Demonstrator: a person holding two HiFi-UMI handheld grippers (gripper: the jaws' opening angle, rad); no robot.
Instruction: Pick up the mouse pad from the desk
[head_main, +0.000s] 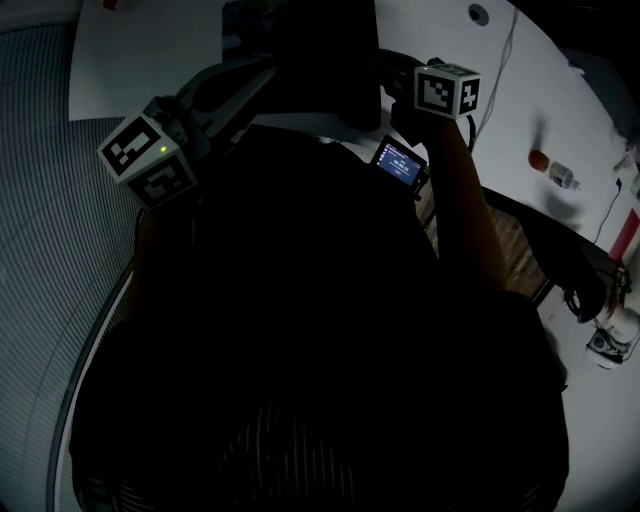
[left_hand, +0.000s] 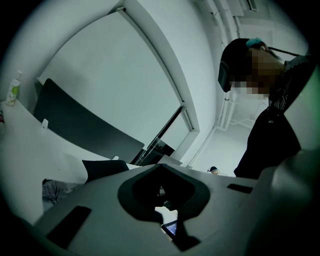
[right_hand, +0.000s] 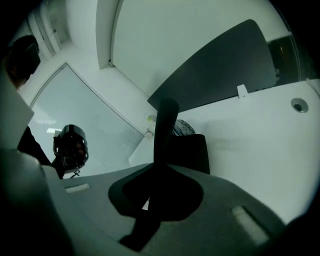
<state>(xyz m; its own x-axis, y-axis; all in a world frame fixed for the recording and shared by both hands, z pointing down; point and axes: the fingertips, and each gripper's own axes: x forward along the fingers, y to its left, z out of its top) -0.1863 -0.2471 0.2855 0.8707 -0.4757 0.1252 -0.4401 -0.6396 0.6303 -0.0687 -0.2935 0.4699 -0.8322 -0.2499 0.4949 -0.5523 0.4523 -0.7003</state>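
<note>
Across the far side of the white table (head_main: 545, 85), the dark mouse pad (head_main: 300, 55) spreads between both grippers. The right gripper (right_hand: 159, 172) has its jaws clenched on the pad's edge, which stands upright between them. The left gripper (left_hand: 167, 200) points toward the pad, jaws drawn together and empty. A lit phone (head_main: 400, 163) sits below the right gripper.
</note>
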